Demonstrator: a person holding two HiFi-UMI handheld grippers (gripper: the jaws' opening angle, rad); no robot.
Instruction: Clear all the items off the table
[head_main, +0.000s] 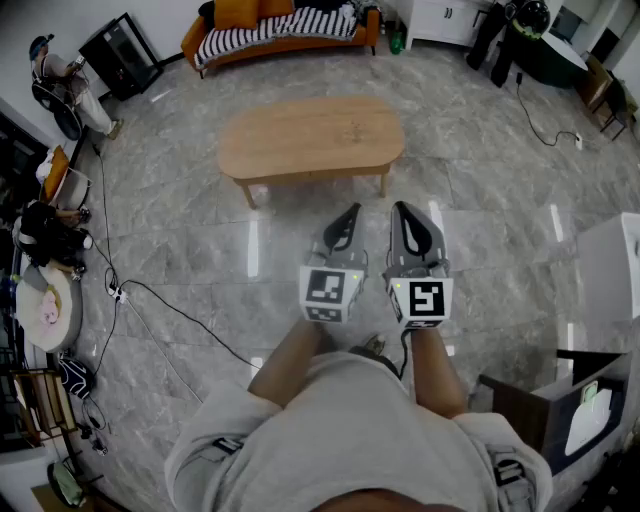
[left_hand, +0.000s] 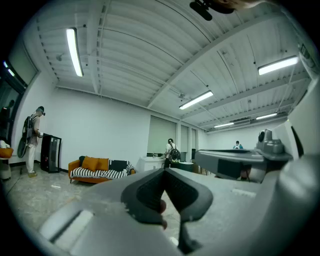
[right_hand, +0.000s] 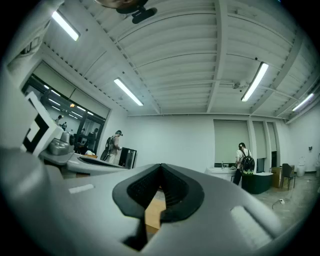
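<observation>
Looking at the oval light-wood coffee table (head_main: 312, 140) ahead of us, we see nothing on its top, so the clearing seems finished. Our left gripper (head_main: 351, 212) and right gripper (head_main: 401, 210) are both closed and empty, well apart from it.

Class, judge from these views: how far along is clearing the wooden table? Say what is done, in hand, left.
Done: the wooden table shows nothing on top. In hand: nothing; left gripper and right gripper are shut, empty, short of it. Left: nothing visible.
</observation>
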